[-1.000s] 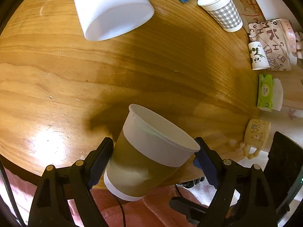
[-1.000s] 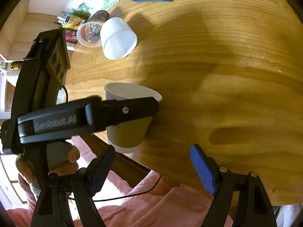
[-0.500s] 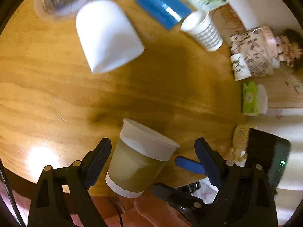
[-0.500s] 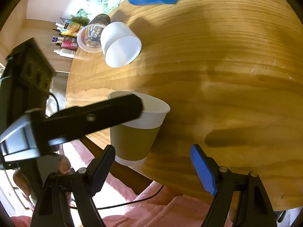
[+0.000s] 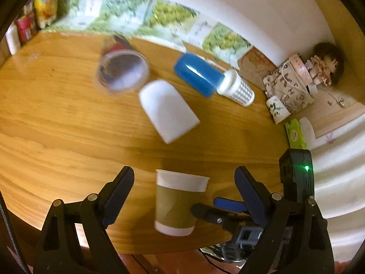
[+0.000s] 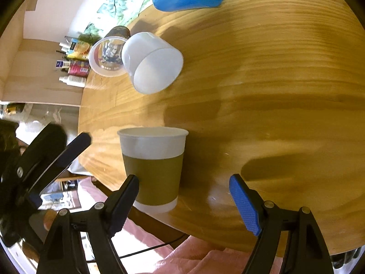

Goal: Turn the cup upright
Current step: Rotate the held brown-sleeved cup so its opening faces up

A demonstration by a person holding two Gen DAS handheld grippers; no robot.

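The paper cup [image 5: 180, 202] stands upright on the table [image 5: 57, 137]; my left gripper [image 5: 184, 190] is spread wide, released; my right gripper [image 6: 184, 196] likewise, cup at eleven o'clock.

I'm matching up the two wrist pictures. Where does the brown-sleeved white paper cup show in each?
Left wrist: brown-sleeved white paper cup, bottom centre, upright between the open fingers.
Right wrist: same cup, lower left of centre, upright near the table edge.
Shared landmark: the white plastic cup lying on its side, beyond it in both.

I am looking into a home. A doll [image 5: 324, 66] sits by the wall beyond the wooden table [image 5: 57, 125], and toiletry bottles [image 6: 73, 68] crowd a shelf.
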